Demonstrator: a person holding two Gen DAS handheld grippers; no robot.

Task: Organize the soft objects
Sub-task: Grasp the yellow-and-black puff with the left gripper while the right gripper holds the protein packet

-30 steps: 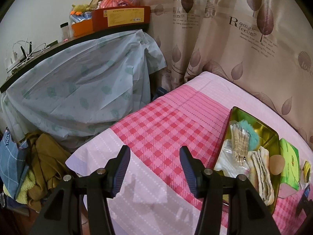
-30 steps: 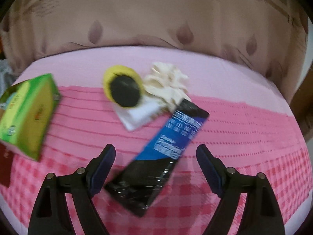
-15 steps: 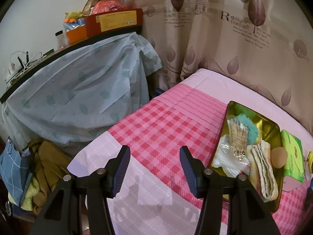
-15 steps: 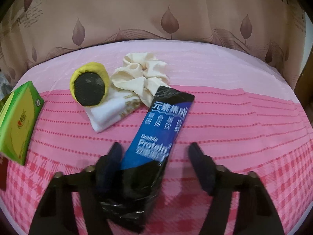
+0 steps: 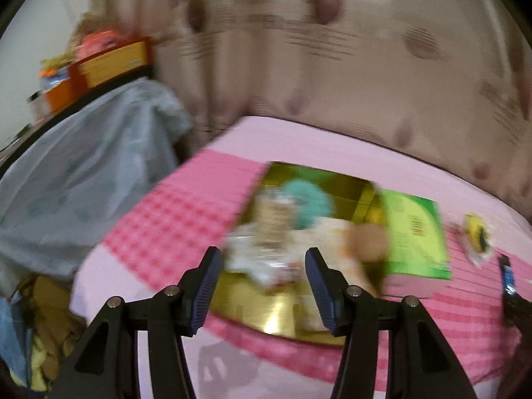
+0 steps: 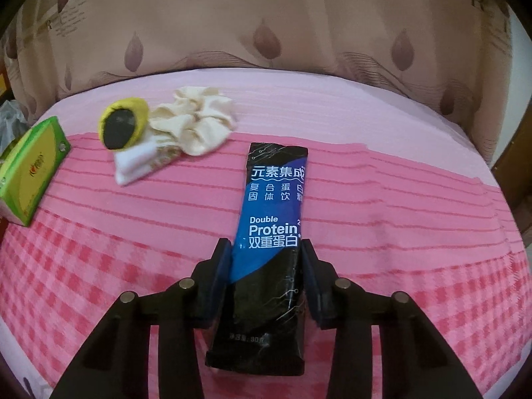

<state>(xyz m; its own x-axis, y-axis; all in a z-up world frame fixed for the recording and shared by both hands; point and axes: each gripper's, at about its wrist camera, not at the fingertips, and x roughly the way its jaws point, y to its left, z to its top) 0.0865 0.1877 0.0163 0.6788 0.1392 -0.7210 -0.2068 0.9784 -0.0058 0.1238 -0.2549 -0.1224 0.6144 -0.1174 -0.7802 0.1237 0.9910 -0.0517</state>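
Soft things lie spread over the pink checked bedspread [image 5: 173, 219], and the gold tray [image 5: 282, 312] is the landmark in the blurred left wrist view. Inside the tray sit a teal fluffy item [image 5: 307, 199], a pale bundle [image 5: 276, 219] and some crinkled clear wrapping [image 5: 252, 259]; details are too smeared to tell more. Just right of the tray lies a green packet [image 5: 415, 236], and further right a small yellow and black puff [image 5: 477, 234]. The left gripper [image 5: 262, 286] hangs over the tray's near end with its jaws wide apart and nothing between them.

From the right wrist view, the blue and black protein sachet [image 6: 271, 219] lies lengthwise on the bedspread [image 6: 399, 219], its near half between the jaws of the right gripper [image 6: 266, 266], which are closing onto its two edges. Far left of the sachet are the puff [image 6: 123, 126], resting on a white folded cloth [image 6: 136, 163], a cream scrunchie [image 6: 196, 123] touching both, and the green packet [image 6: 30, 169].
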